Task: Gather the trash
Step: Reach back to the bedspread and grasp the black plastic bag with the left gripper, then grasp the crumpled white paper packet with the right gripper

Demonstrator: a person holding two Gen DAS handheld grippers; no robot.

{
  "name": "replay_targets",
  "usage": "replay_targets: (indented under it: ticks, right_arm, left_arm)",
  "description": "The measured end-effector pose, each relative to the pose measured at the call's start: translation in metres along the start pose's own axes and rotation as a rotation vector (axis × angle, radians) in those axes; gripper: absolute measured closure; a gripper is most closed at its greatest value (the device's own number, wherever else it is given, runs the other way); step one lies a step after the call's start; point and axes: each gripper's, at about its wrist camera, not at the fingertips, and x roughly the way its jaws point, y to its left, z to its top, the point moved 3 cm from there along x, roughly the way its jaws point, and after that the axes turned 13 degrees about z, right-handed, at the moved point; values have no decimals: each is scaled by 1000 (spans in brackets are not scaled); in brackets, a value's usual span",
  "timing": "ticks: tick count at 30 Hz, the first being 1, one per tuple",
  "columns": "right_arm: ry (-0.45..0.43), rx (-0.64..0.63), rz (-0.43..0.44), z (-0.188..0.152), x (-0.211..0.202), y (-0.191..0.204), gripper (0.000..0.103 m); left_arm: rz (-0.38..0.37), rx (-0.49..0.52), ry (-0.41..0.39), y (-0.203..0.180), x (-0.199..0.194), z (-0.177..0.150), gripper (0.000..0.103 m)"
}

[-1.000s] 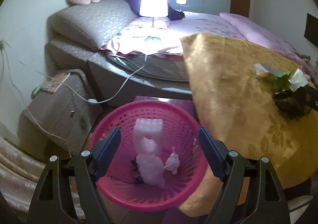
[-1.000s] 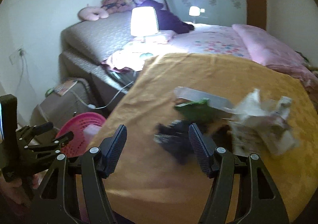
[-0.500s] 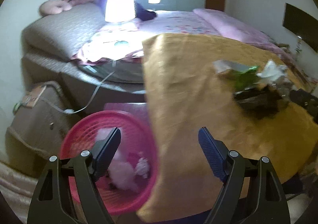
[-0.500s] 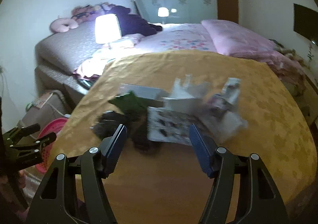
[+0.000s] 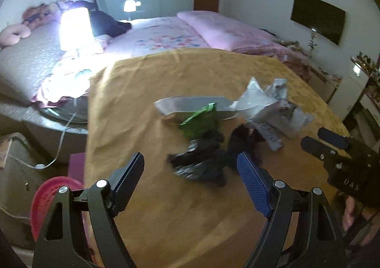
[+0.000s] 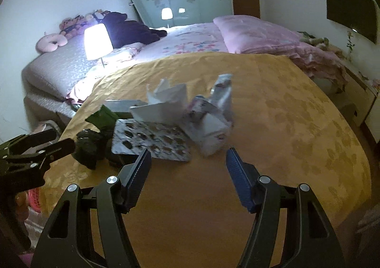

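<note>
A heap of trash lies on the gold tablecloth (image 5: 147, 106): a black crumpled bag (image 5: 204, 163), a green wrapper (image 5: 199, 123), a flat grey box (image 5: 190, 106) and white crumpled paper (image 5: 268, 106). My left gripper (image 5: 190, 170) is open, just short of the black bag. My right gripper (image 6: 187, 161) is open, in front of a spotted sheet (image 6: 152, 139) and a crumpled white carton (image 6: 209, 125). The pink basket (image 5: 49, 199) sits on the floor at lower left.
A bed with pink bedding (image 6: 194, 40) lies behind the table. A lit lamp (image 5: 76, 28) stands at the left. A box with a white cable (image 5: 14, 161) stands by the basket. A dark screen (image 5: 318, 21) hangs on the right wall.
My left gripper swung right from above the pink basket to the table, now facing the black bag. My right gripper shifted right along the heap, toward the white carton.
</note>
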Motion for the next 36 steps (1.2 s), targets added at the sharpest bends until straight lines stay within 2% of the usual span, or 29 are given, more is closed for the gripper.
replay_targets:
  ticks: [6, 8, 10, 13, 25, 36]
  right_arm:
    - [-5, 28, -14, -4, -5, -14, 40]
    - [-10, 37, -16, -4, -6, -18, 40]
    - [-13, 42, -17, -3, -8, -21, 40]
    - [-13, 45, -17, -3, -8, -21, 40]
    - [-10, 51, -10, 3, -4, -28, 40]
    - [7, -4, -2, 25, 27, -29, 40]
  left_arm:
    - [-30, 5, 54, -14, 23, 4, 27]
    - [-38, 13, 69, -17, 27, 3, 38]
    - [-44, 21, 94, -19, 34, 1, 54]
    - [-64, 13, 114, -18, 38, -2, 67]
    - [-17, -23, 66, 7, 10, -10, 69]
    - [12, -48, 69, 22, 4, -16, 69]
